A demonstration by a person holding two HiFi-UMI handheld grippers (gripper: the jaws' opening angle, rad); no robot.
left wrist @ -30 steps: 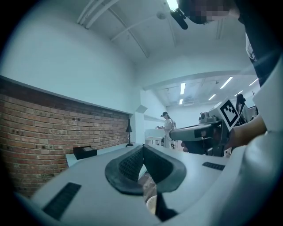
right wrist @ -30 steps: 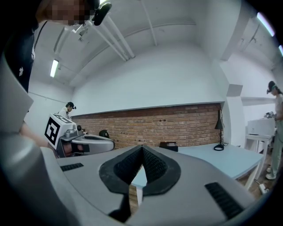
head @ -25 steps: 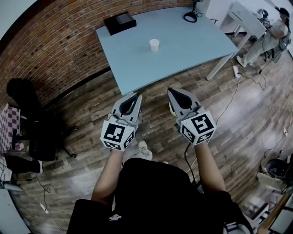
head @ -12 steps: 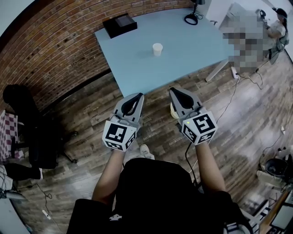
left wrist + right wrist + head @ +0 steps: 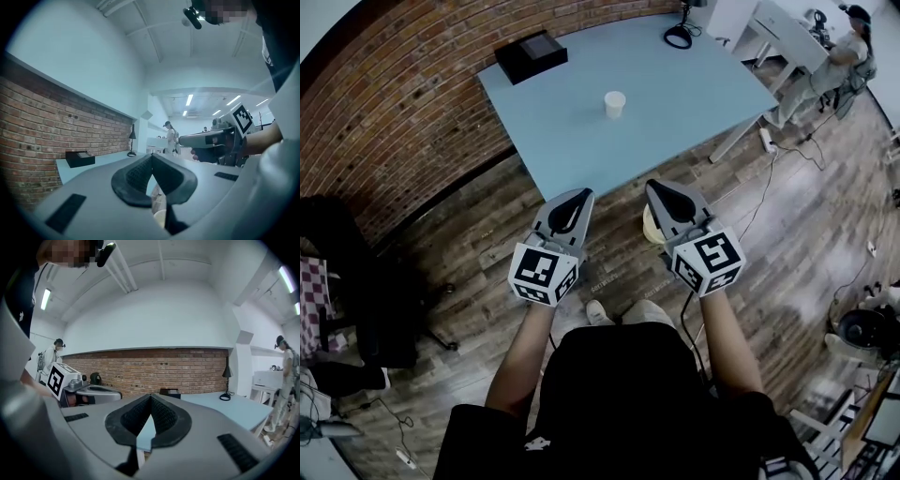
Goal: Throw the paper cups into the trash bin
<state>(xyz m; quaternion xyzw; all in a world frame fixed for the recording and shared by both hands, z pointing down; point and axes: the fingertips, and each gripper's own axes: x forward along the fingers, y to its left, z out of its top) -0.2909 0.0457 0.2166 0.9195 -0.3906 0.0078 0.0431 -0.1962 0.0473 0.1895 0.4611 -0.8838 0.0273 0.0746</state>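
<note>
The left claw (image 5: 583, 194) is shut with nothing in it. The right claw (image 5: 653, 186) is shut and empty too. Both hang over the wooden floor (image 5: 469, 234), near the blue surface (image 5: 694, 94). A paper cup (image 5: 615, 104) stands upright on it, farther off.

You face a pale blue table (image 5: 694, 84) | white paper cup (image 5: 615, 104) | black box (image 5: 531, 55) | red-brown brick wall (image 5: 394, 103) | brown plank floor (image 5: 806, 244) | your grey left gripper (image 5: 581, 194) and right gripper (image 5: 654, 185) carry black-and-white square patterns
</note>
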